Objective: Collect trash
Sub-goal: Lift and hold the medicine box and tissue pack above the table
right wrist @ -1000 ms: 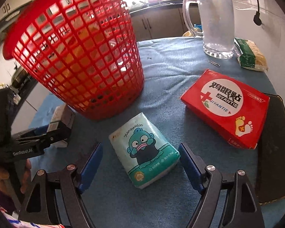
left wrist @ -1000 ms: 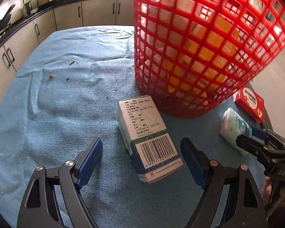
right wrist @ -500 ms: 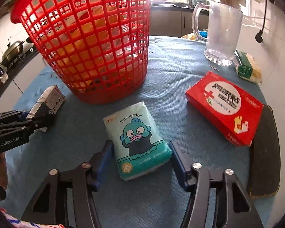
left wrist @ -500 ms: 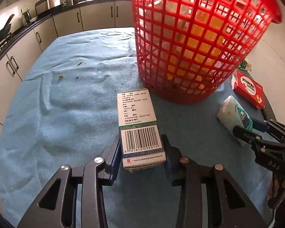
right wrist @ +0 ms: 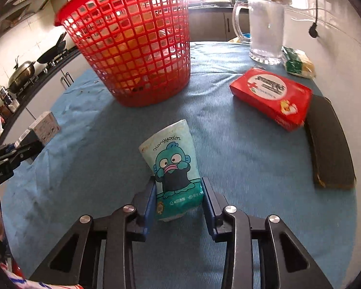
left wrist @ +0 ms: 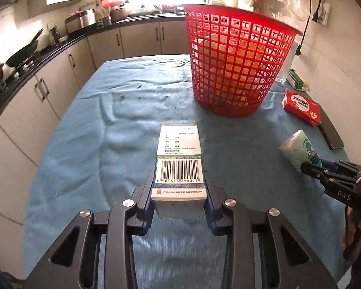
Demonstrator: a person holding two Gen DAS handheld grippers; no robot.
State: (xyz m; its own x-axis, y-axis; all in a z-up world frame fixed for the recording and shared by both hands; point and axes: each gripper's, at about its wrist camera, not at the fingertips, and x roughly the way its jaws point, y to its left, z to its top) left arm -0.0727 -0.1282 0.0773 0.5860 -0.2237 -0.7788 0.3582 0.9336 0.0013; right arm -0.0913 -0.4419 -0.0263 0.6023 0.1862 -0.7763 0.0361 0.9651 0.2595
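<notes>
Your left hand-held gripper (left wrist: 179, 198) is closing on the near end of the white medicine box (left wrist: 179, 163), and its pads already press the two side faces. The box is stiff cardboard with a barcode on top. Its long axis runs straight away from you, toward the red basket (left wrist: 235, 60), which stands ahead and a little to the right.

Your right hand-held gripper (right wrist: 178, 200) is also closing, on the lower part of the soft tissue pack (right wrist: 173, 166). This pack is thin plastic film with a cartoon print; it dents between the pads, so I judge it can slip more easily than the box. Here the basket (right wrist: 132, 48) lies ahead and to the left.

Both things look lifted off the blue cloth of the desk (right wrist: 252, 156). The basket is an open plastic grid, tall, so each thing must go over its rim. A red box (right wrist: 272, 96) lies on the desk, near the right side.
</notes>
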